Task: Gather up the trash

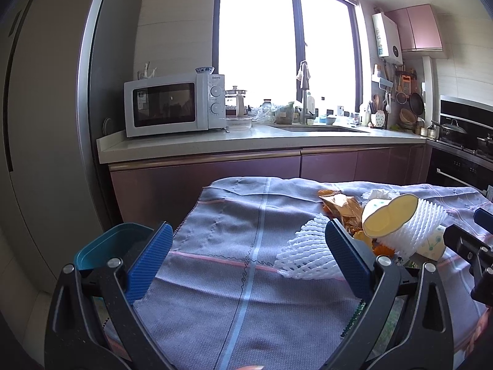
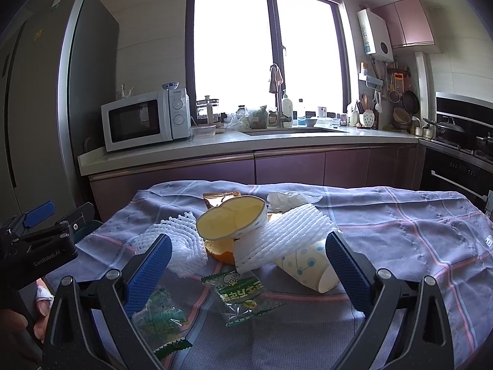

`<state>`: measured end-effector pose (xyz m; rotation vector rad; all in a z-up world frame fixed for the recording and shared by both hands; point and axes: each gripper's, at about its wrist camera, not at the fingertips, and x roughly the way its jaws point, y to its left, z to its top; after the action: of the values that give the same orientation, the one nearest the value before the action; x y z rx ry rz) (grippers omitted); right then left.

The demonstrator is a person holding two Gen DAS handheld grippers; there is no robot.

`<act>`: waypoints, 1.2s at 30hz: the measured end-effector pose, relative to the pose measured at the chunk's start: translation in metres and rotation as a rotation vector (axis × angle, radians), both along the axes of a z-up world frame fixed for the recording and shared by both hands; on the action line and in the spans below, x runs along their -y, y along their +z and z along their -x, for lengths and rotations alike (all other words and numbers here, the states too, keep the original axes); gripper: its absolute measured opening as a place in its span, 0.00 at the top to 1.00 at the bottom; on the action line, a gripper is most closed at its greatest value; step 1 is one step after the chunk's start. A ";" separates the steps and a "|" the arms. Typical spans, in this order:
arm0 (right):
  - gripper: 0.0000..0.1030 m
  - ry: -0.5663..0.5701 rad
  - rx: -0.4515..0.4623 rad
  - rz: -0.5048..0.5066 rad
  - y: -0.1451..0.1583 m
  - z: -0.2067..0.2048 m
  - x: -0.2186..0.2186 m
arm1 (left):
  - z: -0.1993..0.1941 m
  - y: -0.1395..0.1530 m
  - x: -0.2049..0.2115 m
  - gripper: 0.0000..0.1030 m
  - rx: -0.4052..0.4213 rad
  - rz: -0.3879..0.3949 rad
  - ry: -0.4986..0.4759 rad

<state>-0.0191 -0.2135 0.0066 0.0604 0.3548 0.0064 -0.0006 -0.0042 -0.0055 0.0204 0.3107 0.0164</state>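
— Where's the trash?

— Heaped on the checked cloth [image 2: 400,231]: two white foam nets [image 2: 286,240], two paper cups [image 2: 234,220], a brown wrapper [image 2: 220,199], a tissue [image 2: 289,199], with two green wrappers [image 2: 243,296] nearest me.

— And your grippers?

— My right gripper [image 2: 249,265] gapes wide and holds nothing. My left gripper [image 1: 246,259] is likewise spread and holding nothing, a teal bin [image 1: 107,243] beyond its left finger.

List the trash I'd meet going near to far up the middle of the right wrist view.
Green printed plastic snack wrapper → orange fruit peel → squashed dotted paper cup with its yellow inside showing → brown foil packet, all on the blue checked cloth.
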 end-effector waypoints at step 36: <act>0.25 0.117 -0.157 0.006 -0.003 -0.084 0.011 | -0.104 -0.046 0.034 0.14 -0.340 0.005 -0.298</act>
<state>0.0651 -0.2240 0.0032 0.0340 0.5154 0.1167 0.1032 -0.0383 -0.0513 0.0652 0.6446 -0.2858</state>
